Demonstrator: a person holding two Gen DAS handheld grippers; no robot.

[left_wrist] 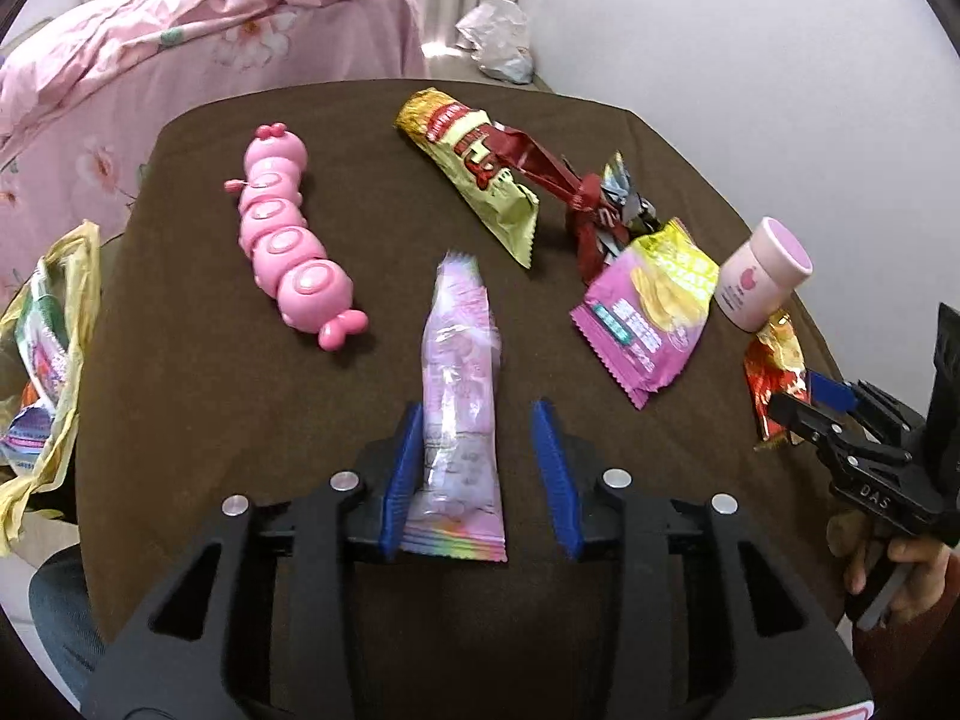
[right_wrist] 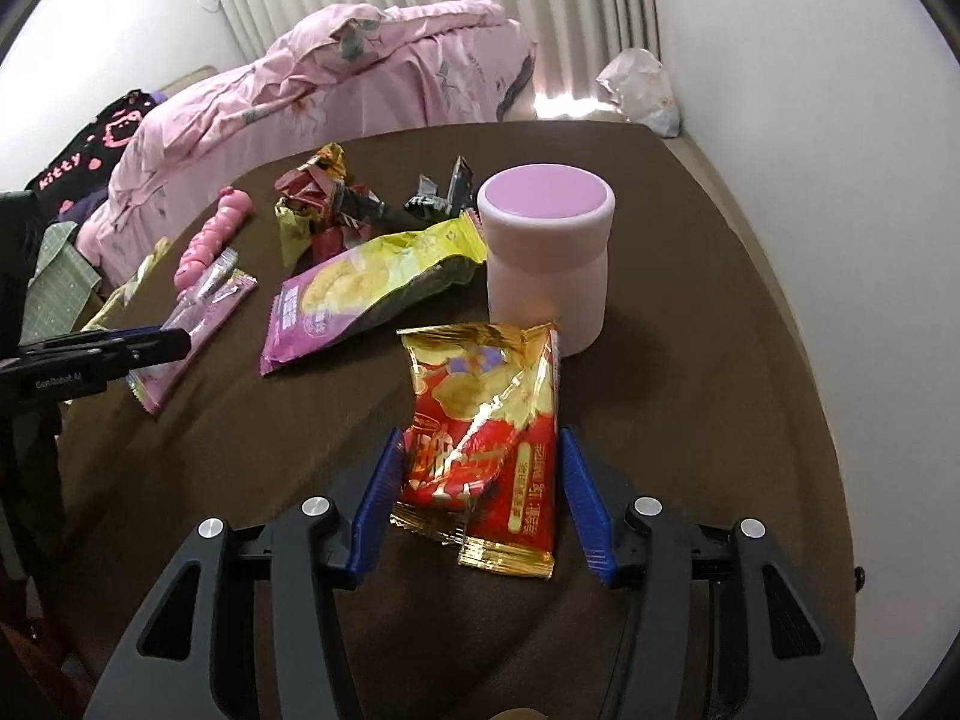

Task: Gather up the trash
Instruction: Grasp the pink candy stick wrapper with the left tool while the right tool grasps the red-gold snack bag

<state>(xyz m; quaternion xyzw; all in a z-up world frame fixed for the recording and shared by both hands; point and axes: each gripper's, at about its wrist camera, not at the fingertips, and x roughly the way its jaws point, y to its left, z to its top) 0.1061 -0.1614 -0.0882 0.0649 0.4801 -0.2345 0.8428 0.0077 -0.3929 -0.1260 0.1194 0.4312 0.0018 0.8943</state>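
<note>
A long pale pink wrapper [left_wrist: 459, 372] lies flat on the brown table [left_wrist: 210, 432]. My left gripper [left_wrist: 478, 408] straddles its near end, open; the left pad touches its edge and the right pad stands clear. A red and gold snack packet [right_wrist: 486, 438] lies between the fingers of my right gripper [right_wrist: 480, 435], which is open with a gap on each side. Other litter on the table: a purple and yellow chip packet [left_wrist: 651, 312], a yellow-green packet [left_wrist: 480, 174] and a crumpled red wrapper [left_wrist: 576, 192]. A yellow plastic bag [left_wrist: 48, 360] holding wrappers hangs off the table's left edge.
A pink caterpillar toy [left_wrist: 294, 252] lies left of the pale wrapper. A pink lidded jar [right_wrist: 546, 252] stands upright just behind the red and gold packet. A bed with a pink quilt [right_wrist: 360, 72] is beyond the table, and a white bag [right_wrist: 642, 90] sits on the floor by the wall.
</note>
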